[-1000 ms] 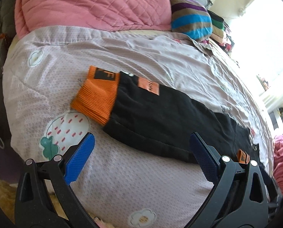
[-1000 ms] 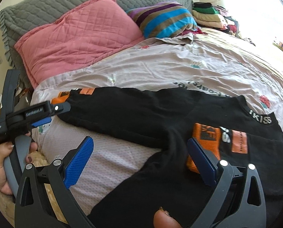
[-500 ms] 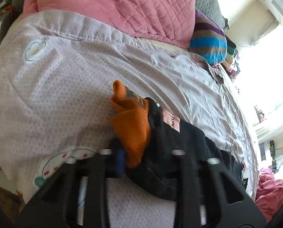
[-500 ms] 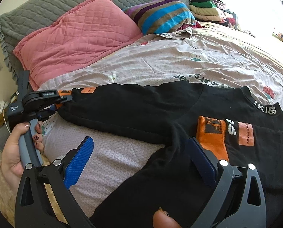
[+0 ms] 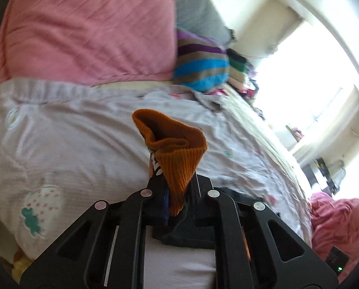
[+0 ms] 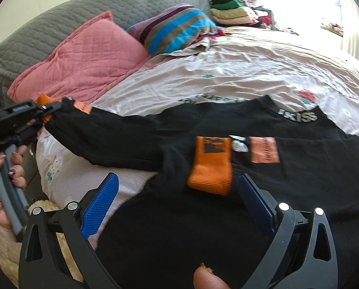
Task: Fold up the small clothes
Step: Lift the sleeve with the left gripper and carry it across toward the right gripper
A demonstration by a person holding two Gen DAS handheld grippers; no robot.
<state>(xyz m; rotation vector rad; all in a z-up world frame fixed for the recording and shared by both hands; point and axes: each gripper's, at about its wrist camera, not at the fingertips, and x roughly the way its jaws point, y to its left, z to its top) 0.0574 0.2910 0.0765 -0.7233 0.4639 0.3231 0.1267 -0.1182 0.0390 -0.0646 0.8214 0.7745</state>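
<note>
A black long-sleeved shirt (image 6: 203, 216) with orange cuffs lies spread on the bed. My left gripper (image 5: 177, 200) is shut on the orange cuff (image 5: 177, 159) of one sleeve and holds it lifted off the bed; it also shows in the right wrist view (image 6: 43, 114), at the left. The other sleeve is folded across the shirt body, with its orange cuff (image 6: 210, 166) lying flat. My right gripper (image 6: 177, 204) is open, just above the shirt, with that cuff between its blue pads (image 6: 100, 207).
A pink pillow (image 6: 83, 57), a grey pillow (image 6: 59, 24) and a striped cushion (image 6: 177, 29) lie at the head of the bed. Folded clothes (image 6: 232, 12) are stacked behind. The floral bedsheet (image 6: 251, 67) stretches beyond the shirt. A pink cloth (image 5: 340, 224) lies at right.
My left gripper has closed on the sleeve's orange cuff and lifted it off the bed. My right gripper has stayed open and moved closer to the folded sleeve's cuff.
</note>
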